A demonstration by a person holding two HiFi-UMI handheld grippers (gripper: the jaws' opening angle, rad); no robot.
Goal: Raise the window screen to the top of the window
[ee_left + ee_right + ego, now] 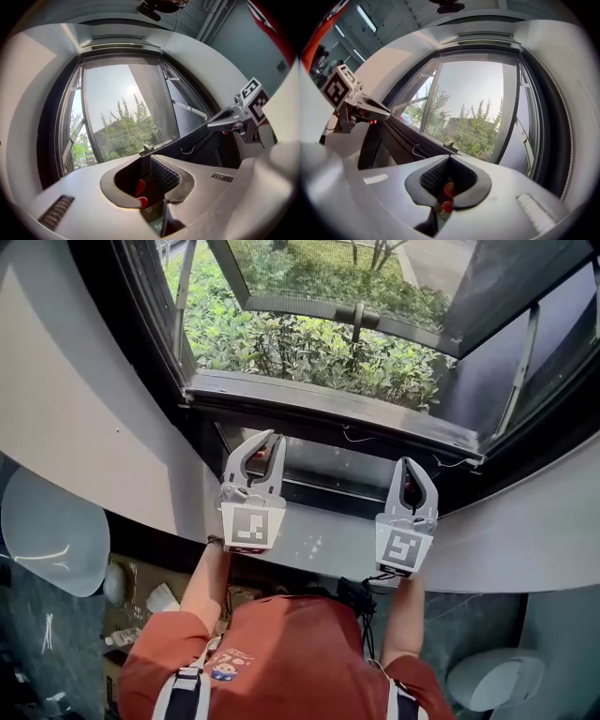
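A dark bar (328, 407) with thin cords (354, 437) hanging from it runs along the bottom of the window opening; I cannot make out the screen's mesh. Both grippers point level at it from over the grey sill (319, 540) and touch nothing. My left gripper (273, 435) stands just below the bar's left half, its tips a narrow gap apart with nothing between them (146, 157). My right gripper (411, 461) is shut and empty (449, 157), below the bar's right half. Each gripper view shows the other gripper off to the side.
The glass sash (347, 306) is swung outward over green shrubs (309, 352). Grey curved walls flank the window. White rounded objects sit at lower left (52, 531) and lower right (492, 676). Clutter (141, 606) lies on the floor beside the person's orange shirt (281, 652).
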